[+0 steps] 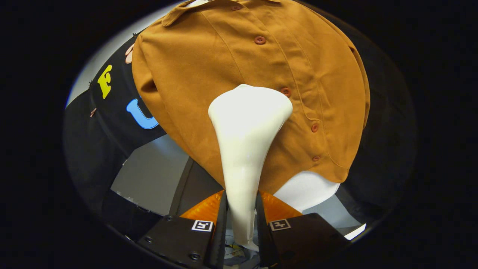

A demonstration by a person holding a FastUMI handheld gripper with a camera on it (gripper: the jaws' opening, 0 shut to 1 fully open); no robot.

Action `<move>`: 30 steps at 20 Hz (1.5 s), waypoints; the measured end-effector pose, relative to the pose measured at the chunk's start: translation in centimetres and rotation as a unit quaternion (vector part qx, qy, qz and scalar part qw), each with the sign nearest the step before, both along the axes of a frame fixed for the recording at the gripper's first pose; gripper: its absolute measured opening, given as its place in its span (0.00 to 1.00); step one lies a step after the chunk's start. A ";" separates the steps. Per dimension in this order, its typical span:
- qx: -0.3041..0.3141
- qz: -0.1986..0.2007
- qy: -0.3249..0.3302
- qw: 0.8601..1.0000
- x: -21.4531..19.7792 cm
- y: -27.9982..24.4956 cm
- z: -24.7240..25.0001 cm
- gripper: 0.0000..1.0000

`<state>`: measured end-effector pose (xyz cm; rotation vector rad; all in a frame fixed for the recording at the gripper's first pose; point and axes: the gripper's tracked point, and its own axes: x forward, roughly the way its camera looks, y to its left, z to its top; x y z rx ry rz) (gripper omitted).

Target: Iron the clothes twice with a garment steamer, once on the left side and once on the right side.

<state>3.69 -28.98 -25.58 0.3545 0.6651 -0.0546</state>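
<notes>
A white garment steamer (244, 149) rises from between my fingers, its narrow handle clamped by both of them and its wide head up against the shirt. My gripper (241, 203) is shut on that handle. The brown button-up shirt (209, 74) hangs in front of me on the booth wall, with its button row (285, 91) running down just to the right of the steamer head. The head lies over the shirt's middle, slightly left of the buttons. Whether the head touches the cloth I cannot tell.
A white rounded form (308, 188) shows below the shirt's hem, to the right of the fingers. A grey panel (153, 175) and a dark post (186, 186) stand lower left, beneath the black cloth wall (101, 142).
</notes>
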 end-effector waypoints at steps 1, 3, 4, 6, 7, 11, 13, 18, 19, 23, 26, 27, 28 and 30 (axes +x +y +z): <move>-0.001 -0.002 -0.008 1.000 -0.4 -0.3 0.6 0.40; -0.010 -0.002 -0.031 0.999 -1.2 -0.9 2.4 0.40; -0.016 -0.005 -0.044 0.999 -1.5 -1.4 3.6 0.40; -0.030 -0.017 -0.074 0.997 -2.1 -2.9 6.4 0.40; -0.038 -0.024 -0.086 0.995 -2.3 -3.7 7.5 0.40; -0.061 -0.048 -0.133 0.988 -1.8 -8.1 12.1 0.40; -0.061 -0.052 -0.159 0.984 -1.0 -9.8 14.1 0.40; -0.038 -0.036 -0.191 0.980 1.8 -13.0 16.7 0.40; -0.026 -0.027 -0.194 0.980 2.4 -13.3 16.8 0.40; 0.009 0.002 -0.194 0.981 3.6 -14.0 16.0 0.40; 0.007 -0.005 -0.184 0.983 3.9 -15.1 14.5 0.40; 0.007 -0.006 -0.180 0.984 3.9 -15.3 14.0 0.40; 0.008 -0.007 -0.174 0.985 3.7 -15.3 13.5 0.40; 0.013 -0.008 -0.161 0.987 3.4 -15.4 12.2 0.40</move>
